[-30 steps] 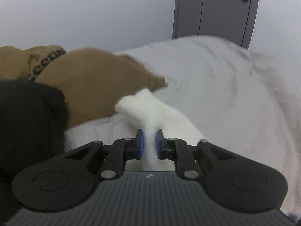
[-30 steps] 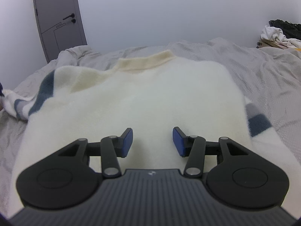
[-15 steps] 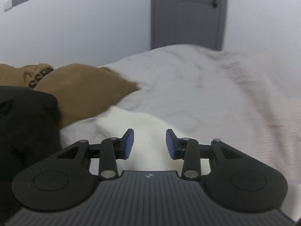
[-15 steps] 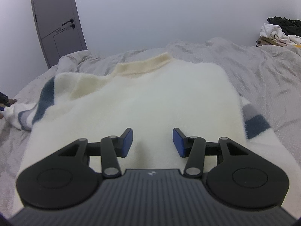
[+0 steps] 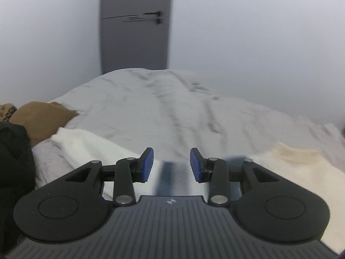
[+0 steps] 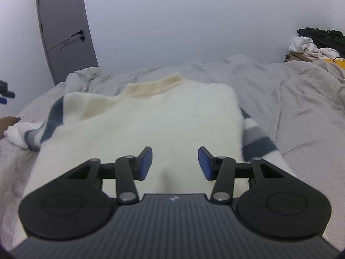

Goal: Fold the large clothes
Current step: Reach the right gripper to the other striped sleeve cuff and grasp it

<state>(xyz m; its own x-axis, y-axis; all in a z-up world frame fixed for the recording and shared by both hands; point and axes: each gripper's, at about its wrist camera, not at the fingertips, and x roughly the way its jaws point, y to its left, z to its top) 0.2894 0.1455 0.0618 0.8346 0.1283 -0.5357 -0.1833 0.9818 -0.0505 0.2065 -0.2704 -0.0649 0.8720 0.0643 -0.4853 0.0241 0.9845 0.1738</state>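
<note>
- We see a fluffy cream sweater (image 6: 151,127) lying flat on a bed (image 6: 280,99), near the middle of its rumpled pale grey sheet.
- The knit looks soft and fuzzy; its body forms a broad, roughly rectangular panel with a ribbed, slightly yellower collar (image 6: 155,86) at the far edge.
- 2 sleeves carry dark blue and grey stripes: 1 sleeve (image 6: 256,138) lies along the right side of the body, the other (image 6: 43,127) is folded in at the left with its white cuff bunched on the sheet.
- Our right gripper (image 6: 175,164) hovers over the near hem, its 2 flat blue pads parted about halfway, with nothing between them.
- Our left gripper (image 5: 171,165) is likewise about half parted and empty; below it, in a motion-blurred picture, we see a striped part of the sweater.
- In the left view a soft white cuff (image 5: 86,142) lies on the sheet to the left, and the cream collar shows at the far right.
- A brown garment (image 5: 41,118) with dark lettering sits at the left edge of the bed, beside a black furry mass (image 5: 13,164).
- A smooth grey door (image 6: 64,32) with a black handle stands in the plain white wall behind the bed.
- At the far right a heap of white and dark clothes (image 6: 312,43) rests on a cardboard box.
</note>
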